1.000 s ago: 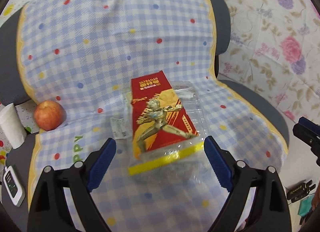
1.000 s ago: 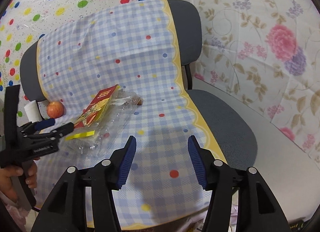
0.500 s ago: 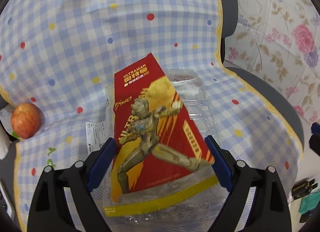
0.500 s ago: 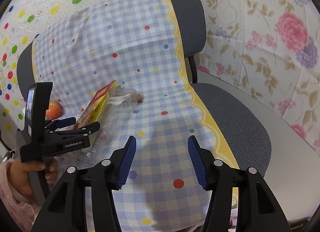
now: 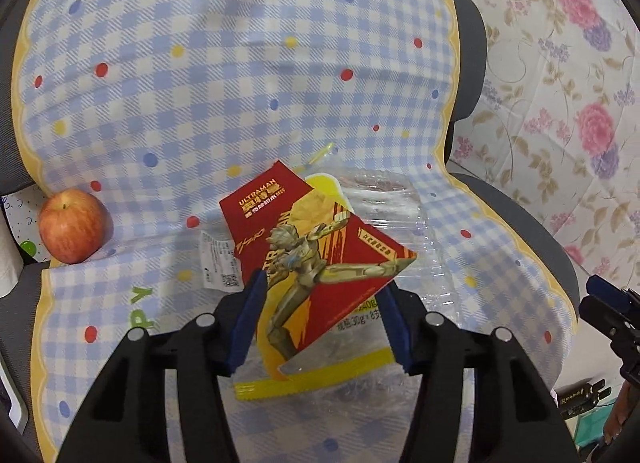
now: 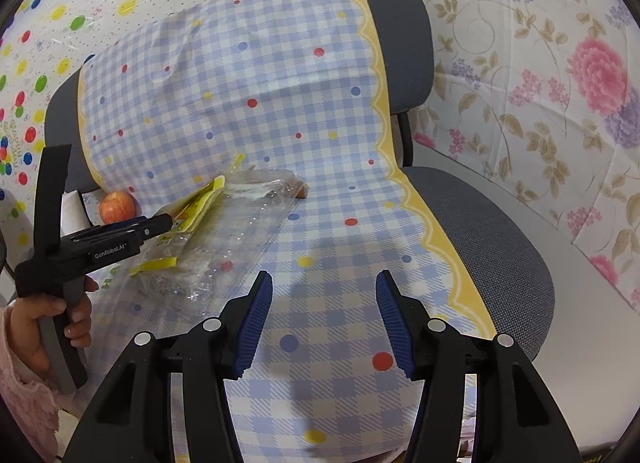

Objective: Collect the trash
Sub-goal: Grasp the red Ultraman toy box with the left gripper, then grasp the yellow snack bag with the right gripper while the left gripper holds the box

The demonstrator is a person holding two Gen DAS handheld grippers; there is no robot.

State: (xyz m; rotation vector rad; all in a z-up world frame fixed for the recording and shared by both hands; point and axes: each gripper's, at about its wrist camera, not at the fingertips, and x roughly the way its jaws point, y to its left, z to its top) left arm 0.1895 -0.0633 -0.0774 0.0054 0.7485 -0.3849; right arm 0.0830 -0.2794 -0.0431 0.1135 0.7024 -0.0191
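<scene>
A red and gold toy card (image 5: 316, 247) on a clear plastic blister pack (image 5: 392, 203) with a yellow strip lies on the checked cloth (image 5: 200, 63) over the chair seat. My left gripper (image 5: 320, 327) is closing, its blue pads pressing the card's two side edges; the card tilts up between them. In the right wrist view the left gripper (image 6: 160, 223) reaches the packaging (image 6: 224, 231) from the left, held by a hand (image 6: 36, 327). My right gripper (image 6: 324, 319) stands open over bare cloth, nothing between its fingers.
A red apple (image 5: 72, 225) sits on the seat's left edge, beside a white roll (image 5: 8, 259). The grey office chair (image 6: 480, 223) stands against floral and dotted sheets. The right gripper's tips (image 5: 608, 303) show at the right edge of the left wrist view.
My left gripper moved forward over the packaging and its jaws narrowed onto the red card, which has twisted and tipped up. The right gripper stayed in place.
</scene>
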